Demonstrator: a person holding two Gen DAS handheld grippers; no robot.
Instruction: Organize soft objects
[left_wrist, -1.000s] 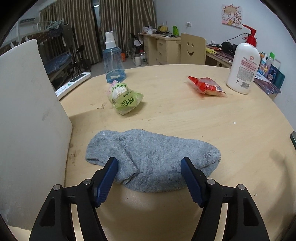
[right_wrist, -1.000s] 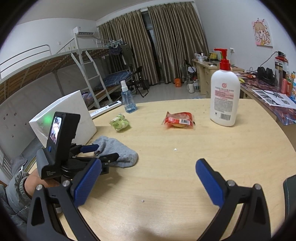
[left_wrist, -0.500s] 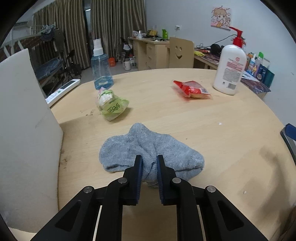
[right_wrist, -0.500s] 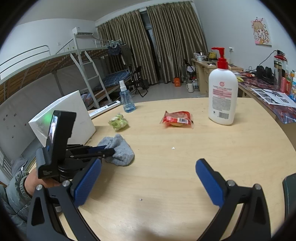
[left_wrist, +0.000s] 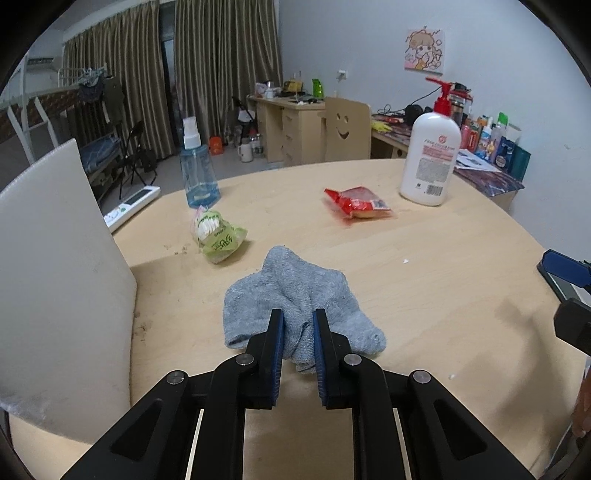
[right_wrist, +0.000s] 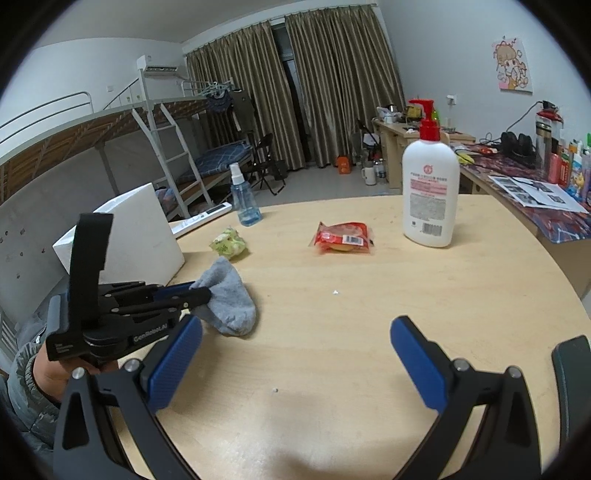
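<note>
The left gripper (left_wrist: 297, 334) has its blue-padded fingers (left_wrist: 277, 338) clenched on a bunched fold of the grey sock (left_wrist: 295, 295) at the lower centre of the left wrist view; the sock's far part lies crumpled on the round wooden bench (left_wrist: 424, 266). In the right wrist view, the right gripper (right_wrist: 295, 354) sits at the bottom with its fingers (right_wrist: 173, 360) spread wide and nothing between them. Beyond the sock lie a green packet (left_wrist: 218, 236) and a red snack packet (left_wrist: 356, 203); a white pump bottle (left_wrist: 430, 155) stands at upper right and a blue spray bottle (left_wrist: 197, 171) at upper left. A white foam box (left_wrist: 55, 277) fills the left edge.
</note>
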